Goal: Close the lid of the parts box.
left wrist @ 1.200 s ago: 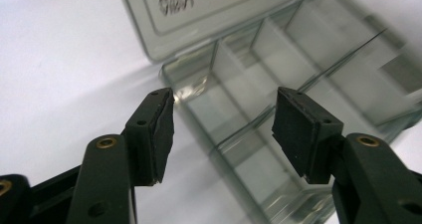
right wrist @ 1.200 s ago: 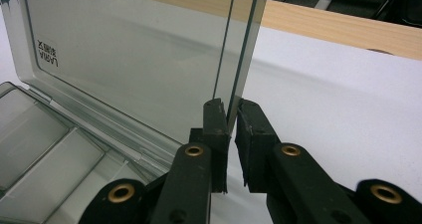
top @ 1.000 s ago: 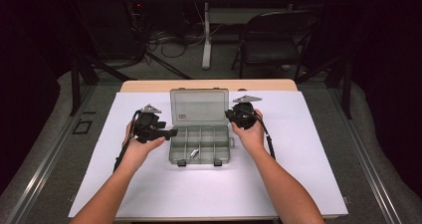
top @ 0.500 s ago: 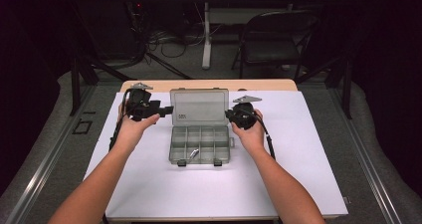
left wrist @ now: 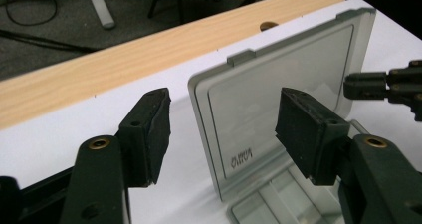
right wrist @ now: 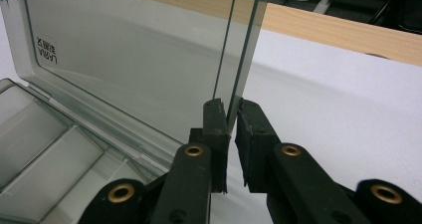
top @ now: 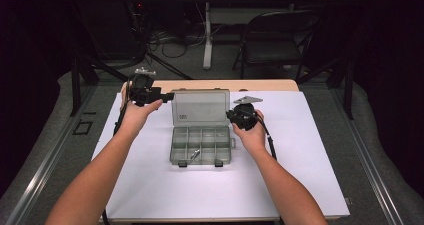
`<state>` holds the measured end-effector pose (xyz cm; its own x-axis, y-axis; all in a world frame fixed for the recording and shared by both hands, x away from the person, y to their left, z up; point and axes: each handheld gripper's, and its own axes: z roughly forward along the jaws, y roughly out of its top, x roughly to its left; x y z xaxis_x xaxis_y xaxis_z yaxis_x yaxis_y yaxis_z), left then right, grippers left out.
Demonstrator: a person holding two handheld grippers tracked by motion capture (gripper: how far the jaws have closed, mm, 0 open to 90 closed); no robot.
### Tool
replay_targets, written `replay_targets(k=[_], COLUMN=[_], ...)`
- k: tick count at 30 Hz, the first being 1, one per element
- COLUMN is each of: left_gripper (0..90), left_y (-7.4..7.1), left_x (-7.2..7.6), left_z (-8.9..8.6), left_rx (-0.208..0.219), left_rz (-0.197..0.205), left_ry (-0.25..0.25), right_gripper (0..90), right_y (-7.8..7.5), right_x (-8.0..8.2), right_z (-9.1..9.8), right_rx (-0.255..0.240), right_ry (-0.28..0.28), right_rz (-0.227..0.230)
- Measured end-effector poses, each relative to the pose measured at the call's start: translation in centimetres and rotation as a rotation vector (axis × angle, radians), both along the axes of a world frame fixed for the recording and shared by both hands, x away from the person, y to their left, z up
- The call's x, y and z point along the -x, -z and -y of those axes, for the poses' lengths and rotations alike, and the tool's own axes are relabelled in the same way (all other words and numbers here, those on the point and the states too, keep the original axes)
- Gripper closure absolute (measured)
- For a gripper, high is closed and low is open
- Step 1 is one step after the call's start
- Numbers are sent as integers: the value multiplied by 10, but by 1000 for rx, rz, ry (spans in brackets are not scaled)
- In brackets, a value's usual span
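Two grippers work a stiff, light, slippery compartment box (top: 201,145): right gripper (right wrist: 230,115) pinches its lid (right wrist: 134,59) edge; left gripper (left wrist: 221,129) gapes empty.

High view looks down; both gripper views closely share the lid (left wrist: 278,99).

Wooden table (top: 210,85) under a white sheet (top: 310,150), open grey compartment box (top: 201,145) on it

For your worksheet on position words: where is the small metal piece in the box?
In the high view, the metal piece lies in a front compartment of the open box, left of centre.
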<state>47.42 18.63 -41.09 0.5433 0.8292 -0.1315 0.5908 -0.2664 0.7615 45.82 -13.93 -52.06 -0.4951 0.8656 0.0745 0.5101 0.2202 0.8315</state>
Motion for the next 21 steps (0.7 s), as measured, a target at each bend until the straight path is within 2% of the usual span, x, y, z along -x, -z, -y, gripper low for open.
replay_targets(k=[4, 8, 12, 15, 19, 21], left_gripper=[403, 446, 493, 533, 565, 576], left_y=[5, 8, 13, 16, 21, 24], left_x=[-8, -14, -19, -23, -26, -26], left_z=[7, 11, 12, 12, 13, 15], left_rx=[-11, -19, -13, 7, 65, 60], left_rz=[-12, -6, -1, -9, -28, -22], left_ry=[-5, -8, -45, -44, -59, -65], right_gripper=[835, 835, 835, 835, 835, 835], right_y=[1, 1, 1, 1, 1, 1], right_x=[0, 0, -1, 0, 0, 0], right_z=[0, 0, 0, 0, 0, 0], right_rx=[-5, -6, -11, -10, -10, -10], right_ry=[5, 1, 0, 2, 0, -1], right_rz=[-2, 2, -1, 0, 3, 3])
